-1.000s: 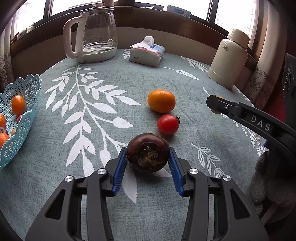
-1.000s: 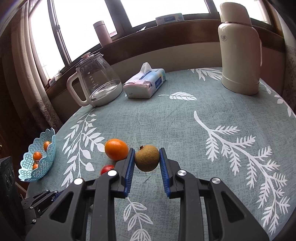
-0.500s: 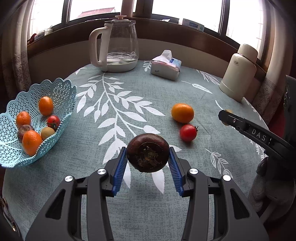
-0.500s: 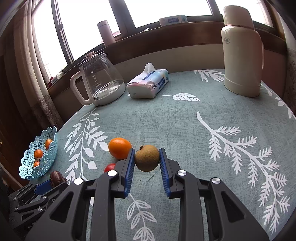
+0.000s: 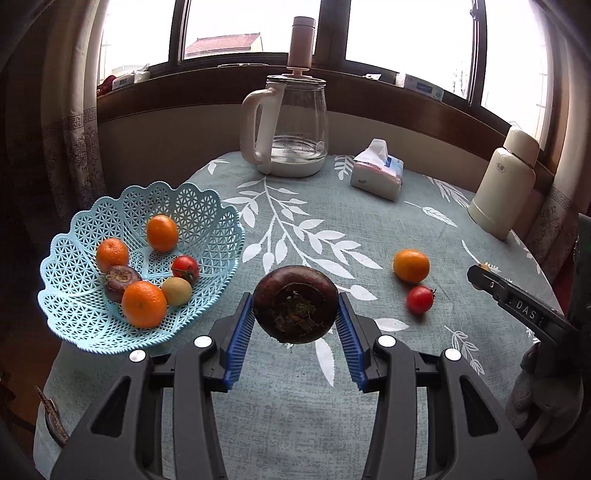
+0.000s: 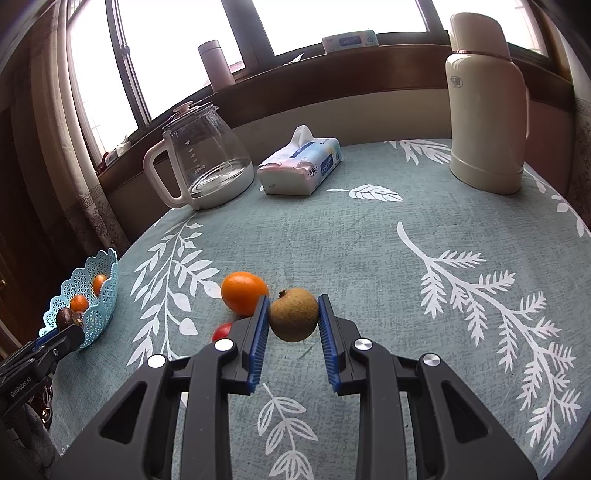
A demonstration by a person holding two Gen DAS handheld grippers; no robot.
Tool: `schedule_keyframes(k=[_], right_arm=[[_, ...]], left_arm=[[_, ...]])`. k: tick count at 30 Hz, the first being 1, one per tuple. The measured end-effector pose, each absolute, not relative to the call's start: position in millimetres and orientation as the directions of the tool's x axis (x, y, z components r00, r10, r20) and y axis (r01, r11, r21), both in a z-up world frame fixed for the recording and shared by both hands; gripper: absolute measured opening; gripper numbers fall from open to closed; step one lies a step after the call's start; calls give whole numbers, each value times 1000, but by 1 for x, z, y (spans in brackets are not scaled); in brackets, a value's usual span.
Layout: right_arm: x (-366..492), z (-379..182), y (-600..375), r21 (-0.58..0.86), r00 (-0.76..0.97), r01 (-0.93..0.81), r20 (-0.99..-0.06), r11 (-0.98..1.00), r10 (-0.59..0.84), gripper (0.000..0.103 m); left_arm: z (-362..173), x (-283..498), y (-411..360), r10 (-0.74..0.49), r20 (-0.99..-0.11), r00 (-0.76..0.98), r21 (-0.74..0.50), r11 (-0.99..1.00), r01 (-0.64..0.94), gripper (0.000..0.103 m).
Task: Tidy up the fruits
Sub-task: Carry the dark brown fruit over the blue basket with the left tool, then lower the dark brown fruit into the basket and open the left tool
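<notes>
Fingers (image 5: 248, 328) clamp one dark fruit (image 5: 295, 305), right fingers (image 6: 259, 334) one brown fruit (image 6: 293, 314), basket (image 5: 207, 206) holding perhaps six.

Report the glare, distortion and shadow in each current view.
Left wrist view: window panes blown out white; fisheye bends the wooden sill; dark corners. Right wrist view: windows overexposed too; the cream thermos flask leans with distortion; the brown round fruit stays sharp, throwing only a soft shadow on the leaf-print tablecloth.

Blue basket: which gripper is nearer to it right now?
Left. The left gripper, holding a dark fruit, is just beside the basket; the right gripper is farther off, by the loose orange.
</notes>
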State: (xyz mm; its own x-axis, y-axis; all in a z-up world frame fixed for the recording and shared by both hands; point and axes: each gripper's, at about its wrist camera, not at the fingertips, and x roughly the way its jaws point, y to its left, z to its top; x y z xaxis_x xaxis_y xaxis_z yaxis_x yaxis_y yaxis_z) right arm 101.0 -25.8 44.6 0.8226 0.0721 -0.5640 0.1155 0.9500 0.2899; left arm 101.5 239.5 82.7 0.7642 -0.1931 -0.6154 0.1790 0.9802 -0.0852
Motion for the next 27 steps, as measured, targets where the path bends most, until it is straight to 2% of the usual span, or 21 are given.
schedule_keyframes(k=[20, 27], right_arm=[[101, 43, -23, 288, 822, 113, -565, 951, 74, 27], [101, 43, -23, 288, 822, 113, -565, 951, 73, 27]], left_arm=[[99, 102, 314, -15, -575, 818, -52, 998, -18, 46], [89, 108, 336, 35, -593, 805, -46, 996, -77, 46]])
